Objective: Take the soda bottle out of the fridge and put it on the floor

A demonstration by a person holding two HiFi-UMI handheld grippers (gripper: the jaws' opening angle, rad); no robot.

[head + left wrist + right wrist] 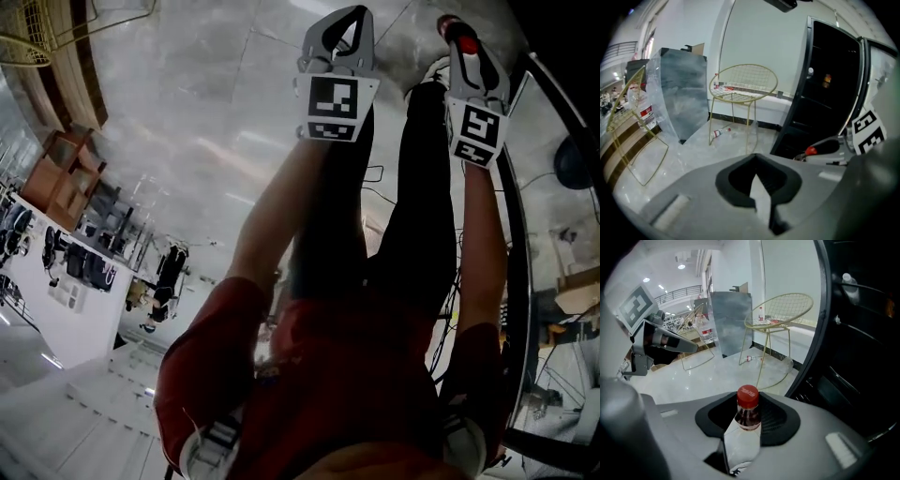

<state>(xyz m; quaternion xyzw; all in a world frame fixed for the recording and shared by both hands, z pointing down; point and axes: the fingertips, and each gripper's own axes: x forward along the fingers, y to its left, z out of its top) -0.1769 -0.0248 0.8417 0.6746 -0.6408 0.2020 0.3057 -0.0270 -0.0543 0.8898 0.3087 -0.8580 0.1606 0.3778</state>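
The soda bottle (748, 411), dark drink under a red cap, is clamped in my right gripper (747, 423), its cap sticking out past the jaws. In the head view this gripper (461, 33) and the red cap (457, 26) hang over the marble floor in front of the person's legs. My left gripper (352, 14) is level with it on the left, shut and empty; in its own view (759, 185) the pads meet with nothing between them. The black fridge (825, 93) stands open just right of both grippers, its dark shelves (862, 333) close by.
A gold wire chair (740, 86) stands on the pale marble floor by the wall, with a small bottle (721, 132) lying under it. A grey panel wrapped in plastic (682, 93) and a second wire chair (633, 126) stand further left. The fridge door edge (520, 234) runs along the right.
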